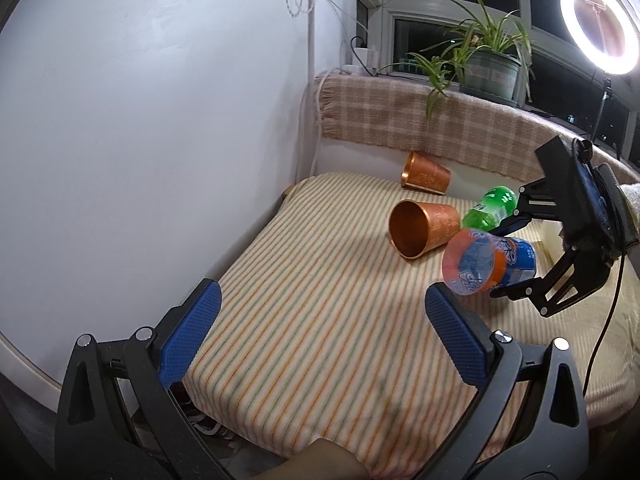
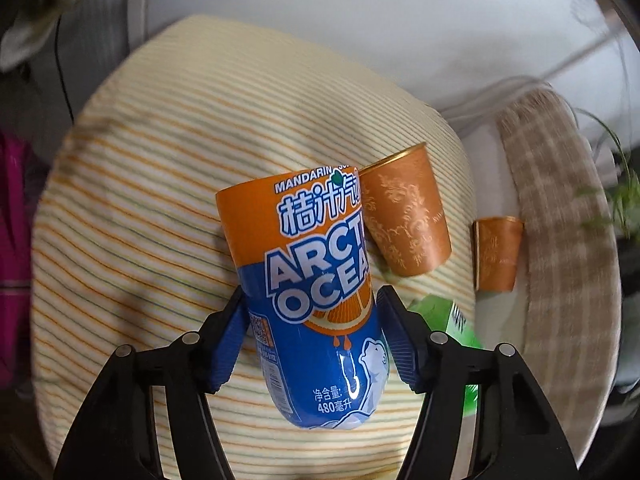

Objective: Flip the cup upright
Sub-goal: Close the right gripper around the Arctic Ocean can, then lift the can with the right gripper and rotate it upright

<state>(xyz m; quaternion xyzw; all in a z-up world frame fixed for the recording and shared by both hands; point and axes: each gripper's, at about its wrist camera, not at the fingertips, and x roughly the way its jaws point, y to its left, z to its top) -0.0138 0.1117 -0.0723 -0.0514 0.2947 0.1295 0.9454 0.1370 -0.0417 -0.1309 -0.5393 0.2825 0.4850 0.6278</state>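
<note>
A cut-off Arctic Ocean bottle cup [image 2: 316,292], orange and blue, is held tilted above the striped cloth, mouth pointing away from the right gripper. My right gripper [image 2: 312,340] is shut on its lower body. In the left wrist view the same cup [image 1: 486,262] hangs in the right gripper [image 1: 512,258] at the right. My left gripper [image 1: 320,336] is open and empty, low over the near part of the cloth. Two copper-coloured cups lie on their sides: one [image 1: 424,228] at mid-table, one [image 1: 426,178] at the back.
A green bottle [image 1: 490,208] lies behind the held cup. The striped cloth [image 1: 312,280] covers the table, with a wall at left. A plaid cloth [image 1: 420,120] drapes the sill with a potted plant [image 1: 488,64]. A ring light [image 1: 600,28] stands at the right.
</note>
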